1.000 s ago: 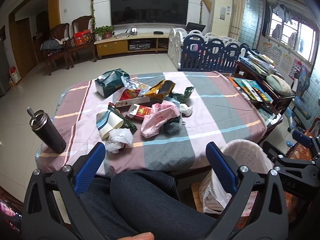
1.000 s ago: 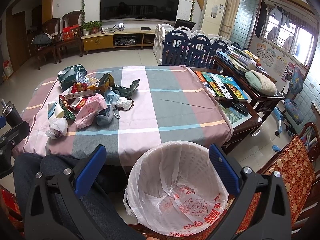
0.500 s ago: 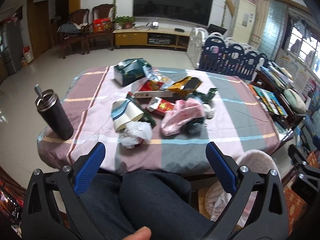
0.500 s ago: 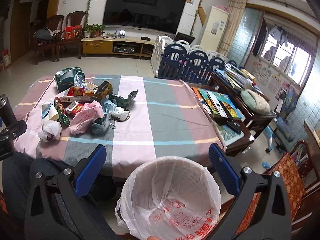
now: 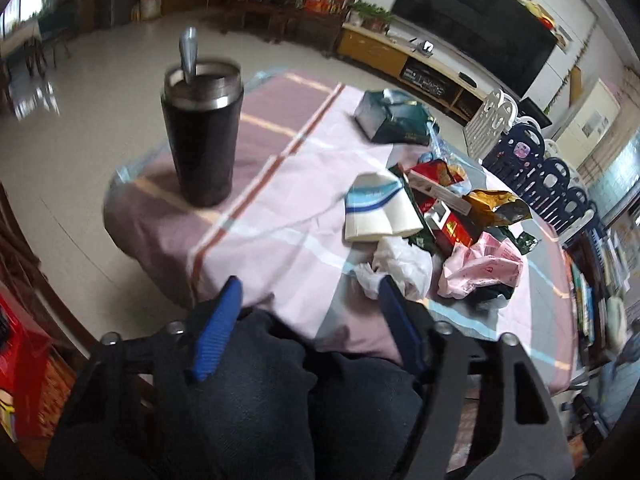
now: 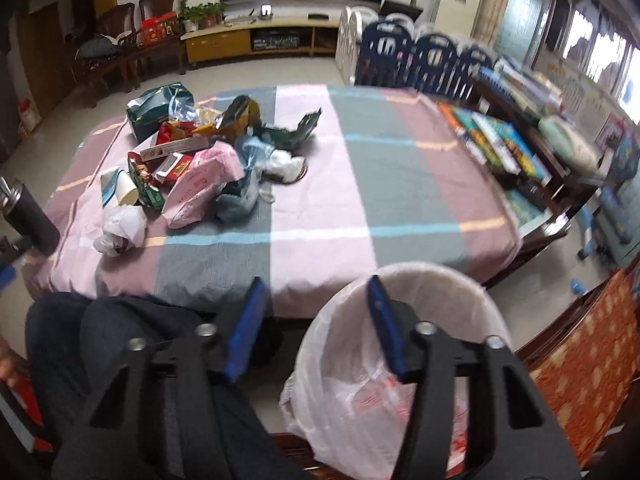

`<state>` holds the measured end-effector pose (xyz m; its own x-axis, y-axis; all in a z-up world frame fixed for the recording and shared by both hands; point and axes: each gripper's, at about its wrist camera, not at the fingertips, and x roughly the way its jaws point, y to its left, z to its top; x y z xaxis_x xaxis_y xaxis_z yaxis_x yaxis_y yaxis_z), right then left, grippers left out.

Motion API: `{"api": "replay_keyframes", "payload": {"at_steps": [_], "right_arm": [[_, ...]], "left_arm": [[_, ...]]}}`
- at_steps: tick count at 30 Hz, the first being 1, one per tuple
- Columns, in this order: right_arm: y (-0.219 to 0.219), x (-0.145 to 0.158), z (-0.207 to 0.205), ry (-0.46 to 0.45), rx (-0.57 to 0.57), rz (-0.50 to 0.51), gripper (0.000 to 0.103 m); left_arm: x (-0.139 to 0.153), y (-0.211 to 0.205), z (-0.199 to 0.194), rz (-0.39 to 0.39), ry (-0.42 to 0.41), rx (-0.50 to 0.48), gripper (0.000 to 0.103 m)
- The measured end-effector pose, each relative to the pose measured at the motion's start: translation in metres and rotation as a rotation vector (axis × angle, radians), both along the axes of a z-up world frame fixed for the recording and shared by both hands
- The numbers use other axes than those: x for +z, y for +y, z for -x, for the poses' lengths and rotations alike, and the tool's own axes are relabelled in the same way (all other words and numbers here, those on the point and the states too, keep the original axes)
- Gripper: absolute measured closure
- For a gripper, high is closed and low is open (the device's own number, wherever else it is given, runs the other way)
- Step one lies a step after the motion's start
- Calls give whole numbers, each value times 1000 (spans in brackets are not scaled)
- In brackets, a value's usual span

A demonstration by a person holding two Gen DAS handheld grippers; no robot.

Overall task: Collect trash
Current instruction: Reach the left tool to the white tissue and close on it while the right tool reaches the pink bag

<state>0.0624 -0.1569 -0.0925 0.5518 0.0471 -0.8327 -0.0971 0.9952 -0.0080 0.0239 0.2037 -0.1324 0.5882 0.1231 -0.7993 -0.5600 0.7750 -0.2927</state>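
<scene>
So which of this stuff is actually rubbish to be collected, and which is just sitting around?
For the job:
crumpled white bag
paper cup
pink bag
lined bin

Just lying about:
black tumbler
books

Motion blur is smearing the books (image 6: 496, 140) and window at the right wrist view's right edge, the left edge is cutting off the dark tumbler (image 6: 28, 220), and the gripper finger (image 5: 400, 328) is hiding part of the crumpled white bag (image 5: 400, 264).
</scene>
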Motion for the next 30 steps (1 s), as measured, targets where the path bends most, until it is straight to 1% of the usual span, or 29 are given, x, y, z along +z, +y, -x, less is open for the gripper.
{"api": "replay_keyframes", "payload": {"at_steps": [2,4,6,8,10,11,12,14,16,17,18,20,22,23,24,25,26,27,29,30], "right_arm": [[6,-4,-2,-12,16,22,54],[14,-5,-5,-22,47,35,54],[19,-7,-10,-18,71,22,54],[21,-8,-15,-12,83,3,53],[21,-10,-18,-10,88,-11,51],[21,-12,-19,-8,91,-13,50],[22,-15,-19,-3,99,-12,49],[23,-22,-20,10,110,-10,49],[23,-29,-23,31,113,-15,49],[23,-34,-25,45,113,-21,49],[24,-37,-27,53,112,-26,49],[25,-40,-29,67,108,-41,49],[26,-39,-31,66,112,-45,49],[28,-37,-34,62,118,-41,44],[30,-36,-36,59,125,-40,39],[32,-35,-40,55,131,-41,37],[35,-33,-45,51,138,-44,34],[37,-33,-50,48,144,-49,31],[44,-34,-63,33,147,-53,27],[49,-36,-73,25,146,-50,27]], "left_arm": [[-12,1,-6,45,18,-22,36],[-21,-2,-12,62,41,-42,34],[-30,0,-17,73,67,-46,33],[-35,5,-17,63,74,-22,33],[-33,13,-14,45,71,28,34],[-33,18,-11,48,62,55,35],[-34,22,-8,66,48,81,37],[-35,24,-10,109,29,81,38],[-32,14,-27,109,49,20,38],[-28,6,-38,97,53,-31,35],[-25,-7,-55,81,53,-106,26],[-24,-24,-79,66,49,-186,16],[-33,-42,-111,47,67,-259,16],[-40,-50,-127,23,92,-280,16],[-46,-53,-134,4,105,-287,16],[-56,-58,-146,-26,135,-294,17],[-64,-59,-152,-30,158,-300,25],[-69,-59,-154,-21,169,-305,44],[-81,-53,-153,37,181,-300,58],[-83,-50,-149,60,172,-302,66]]}}
